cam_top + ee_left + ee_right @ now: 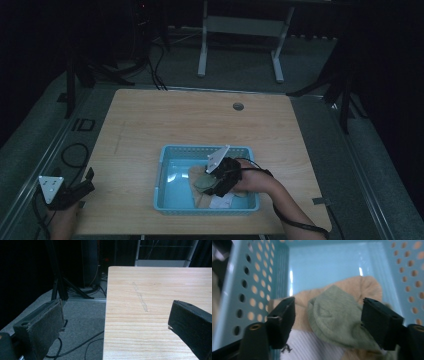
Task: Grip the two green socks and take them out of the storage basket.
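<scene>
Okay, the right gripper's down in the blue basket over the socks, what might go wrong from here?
The green sock lies on a beige sock and a white one, so the right gripper, jaws still apart, may pinch two together. The basket could also shift, as the left gripper is off at the table edge.

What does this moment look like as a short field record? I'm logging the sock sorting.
container: blue basket on the wooden table
contents: green sock lying on a tan sock, white sock beneath
right gripper: inside the basket, jaws open either side of the green sock
left gripper: open at the table's left edge, holding nothing
</scene>
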`<state>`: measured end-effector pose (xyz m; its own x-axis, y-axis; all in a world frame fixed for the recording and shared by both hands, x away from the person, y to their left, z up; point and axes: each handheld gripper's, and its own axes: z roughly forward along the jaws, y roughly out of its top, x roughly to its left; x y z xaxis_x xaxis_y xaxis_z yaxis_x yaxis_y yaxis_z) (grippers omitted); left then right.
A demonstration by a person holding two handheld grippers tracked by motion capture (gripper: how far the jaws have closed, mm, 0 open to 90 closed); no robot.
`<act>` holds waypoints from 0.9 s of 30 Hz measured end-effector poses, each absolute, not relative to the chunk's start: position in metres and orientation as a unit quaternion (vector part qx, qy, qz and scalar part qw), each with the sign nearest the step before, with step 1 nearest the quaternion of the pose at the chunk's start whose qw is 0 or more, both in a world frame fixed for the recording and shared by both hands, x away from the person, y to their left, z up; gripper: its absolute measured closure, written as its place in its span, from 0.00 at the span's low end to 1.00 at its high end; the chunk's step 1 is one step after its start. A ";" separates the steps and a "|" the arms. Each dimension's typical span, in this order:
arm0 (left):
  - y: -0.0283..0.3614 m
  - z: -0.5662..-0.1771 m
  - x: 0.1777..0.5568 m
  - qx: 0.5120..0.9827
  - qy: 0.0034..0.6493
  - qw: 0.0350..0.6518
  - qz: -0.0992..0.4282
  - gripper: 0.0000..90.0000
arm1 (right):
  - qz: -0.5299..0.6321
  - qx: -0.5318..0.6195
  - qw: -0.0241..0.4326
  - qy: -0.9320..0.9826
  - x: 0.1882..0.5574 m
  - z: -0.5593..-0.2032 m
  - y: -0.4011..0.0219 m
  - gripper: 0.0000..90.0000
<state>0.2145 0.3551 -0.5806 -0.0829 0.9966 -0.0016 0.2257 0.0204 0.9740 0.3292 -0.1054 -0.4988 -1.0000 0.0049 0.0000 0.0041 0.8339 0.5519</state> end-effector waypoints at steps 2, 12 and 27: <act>0.355 -0.581 0.214 0.530 0.577 0.422 0.457 0.00 | 0.272 -0.009 0.003 0.962 0.328 -0.504 -0.101 0.38; 0.355 -0.581 0.215 0.530 0.577 0.422 0.457 0.00 | 0.227 -0.020 -0.002 0.974 0.329 -0.512 -0.093 0.92; 0.355 -0.581 0.215 0.529 0.578 0.422 0.457 0.00 | 0.287 -0.026 0.020 0.957 0.325 -0.463 -0.098 0.94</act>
